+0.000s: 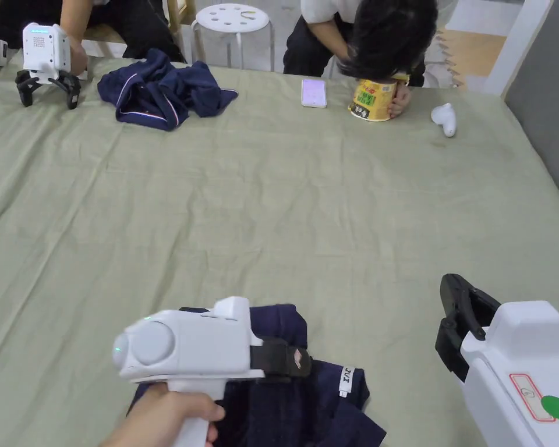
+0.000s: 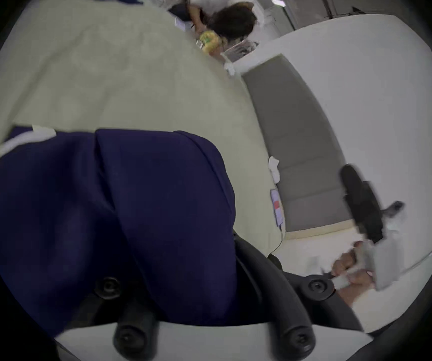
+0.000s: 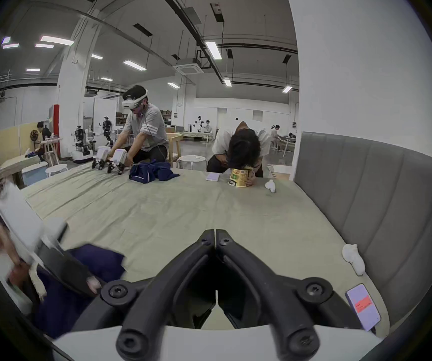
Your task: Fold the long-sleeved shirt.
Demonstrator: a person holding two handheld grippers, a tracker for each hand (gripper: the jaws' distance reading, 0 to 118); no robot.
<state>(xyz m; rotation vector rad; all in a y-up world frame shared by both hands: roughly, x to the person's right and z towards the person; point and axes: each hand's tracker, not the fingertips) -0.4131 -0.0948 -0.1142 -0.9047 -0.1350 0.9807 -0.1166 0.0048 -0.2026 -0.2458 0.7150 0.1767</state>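
The navy long-sleeved shirt [image 1: 307,407] lies bunched at the near edge of the green sheet [image 1: 284,209], a white label showing on it. My left gripper [image 1: 299,362] reaches over it from the left, jaws together at the cloth. In the left gripper view the shirt [image 2: 105,210] drapes over the jaws and hides their tips. My right gripper [image 1: 454,291] hovers to the right of the shirt, above bare sheet. In its own view the right gripper [image 3: 214,236] has its jaws pressed together with nothing between them, and the shirt [image 3: 97,260] lies to the left.
A second navy garment [image 1: 162,87] lies at the far left beside another person's grippers [image 1: 45,58]. A phone [image 1: 314,92], a yellow cup [image 1: 372,99] held by a bent-over person, and a white object [image 1: 445,119] line the far edge. A grey padded panel [image 3: 366,197] borders the right side.
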